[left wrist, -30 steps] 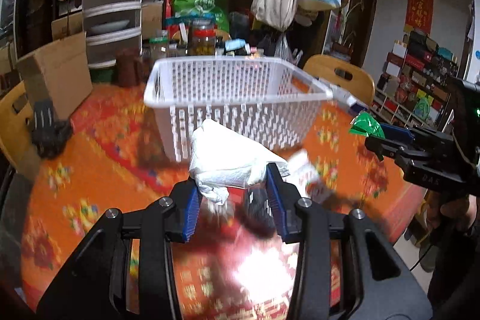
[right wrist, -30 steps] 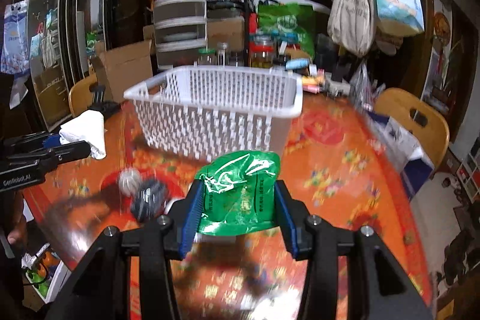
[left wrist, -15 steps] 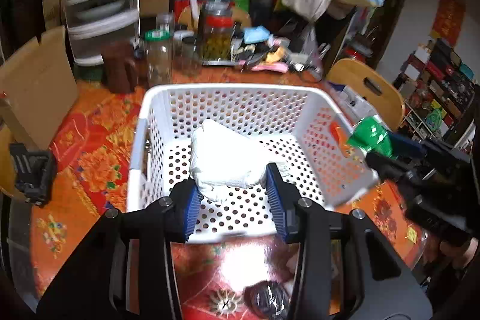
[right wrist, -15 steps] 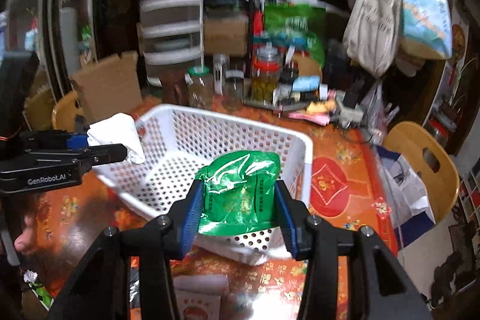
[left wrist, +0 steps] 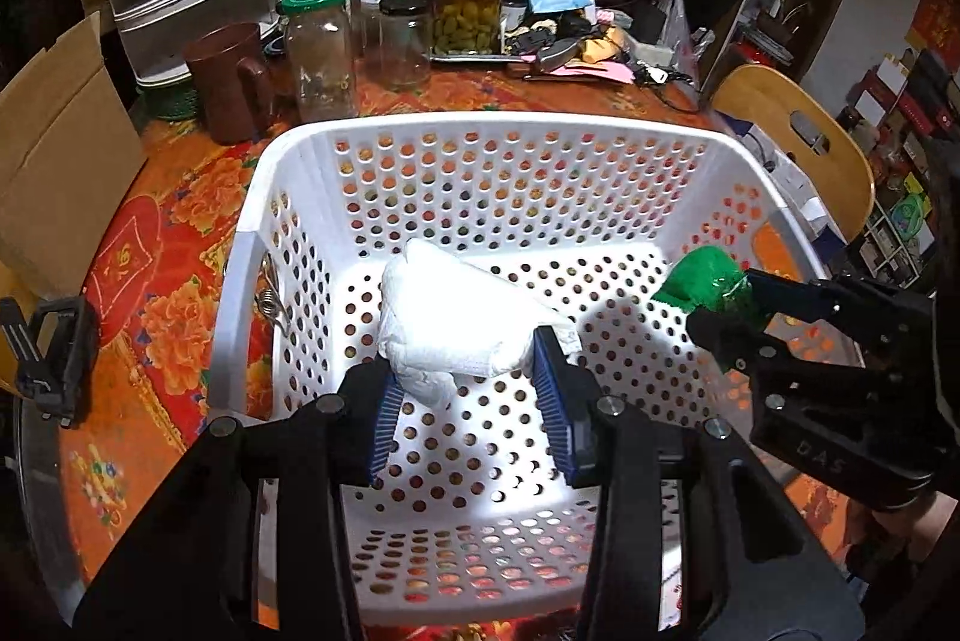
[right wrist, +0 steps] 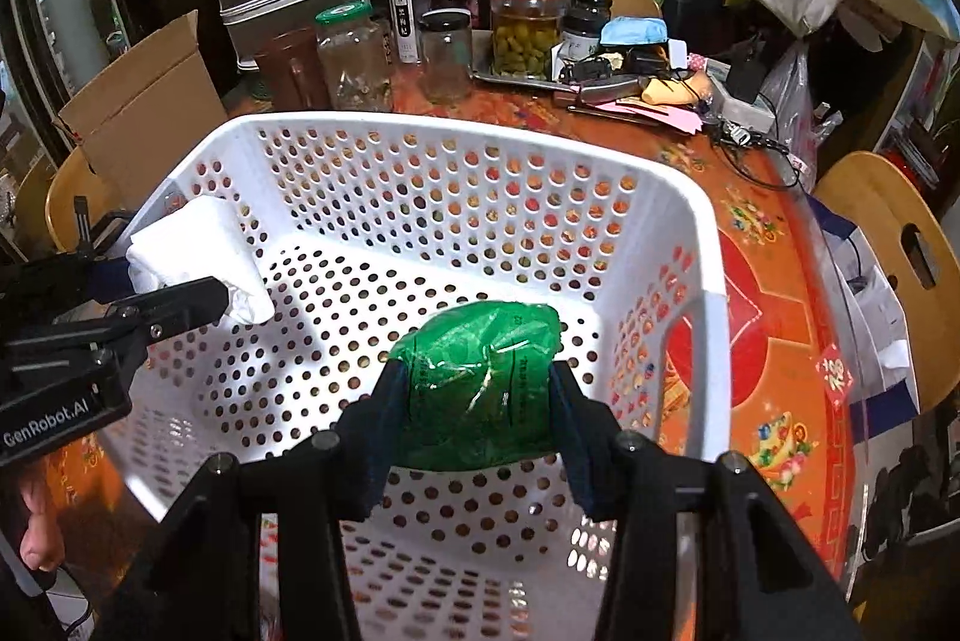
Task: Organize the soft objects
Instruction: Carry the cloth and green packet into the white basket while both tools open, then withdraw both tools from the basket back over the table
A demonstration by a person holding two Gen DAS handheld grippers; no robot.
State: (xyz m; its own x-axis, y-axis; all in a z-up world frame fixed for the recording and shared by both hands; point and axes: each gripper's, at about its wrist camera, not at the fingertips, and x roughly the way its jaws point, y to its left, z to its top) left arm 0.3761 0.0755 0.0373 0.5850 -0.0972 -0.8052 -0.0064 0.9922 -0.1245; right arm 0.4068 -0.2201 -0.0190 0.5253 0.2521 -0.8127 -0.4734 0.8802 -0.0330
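A white perforated basket (left wrist: 468, 128) (right wrist: 420, 128) stands on the red floral table. My left gripper (left wrist: 465, 377) is shut on a white folded cloth (left wrist: 456, 320) and holds it over the basket's inside, left of middle. It also shows in the right wrist view (right wrist: 198, 251) at the basket's left wall. My right gripper (right wrist: 474, 401) is shut on a green plastic bag (right wrist: 480, 377) and holds it above the basket floor, near the right wall. The bag also shows in the left wrist view (left wrist: 702, 281).
Glass jars (left wrist: 318, 47), a brown mug (left wrist: 231, 80) and small clutter (left wrist: 576, 47) stand behind the basket. A cardboard box (left wrist: 54, 149) is at the left. A wooden chair (left wrist: 798, 143) stands at the right. A metal clip (left wrist: 270, 296) hangs on the basket's left wall.
Both grippers have risen and moved forward over the basket, then come lower inside it. Each still holds its object. The basket floor now fills both views.
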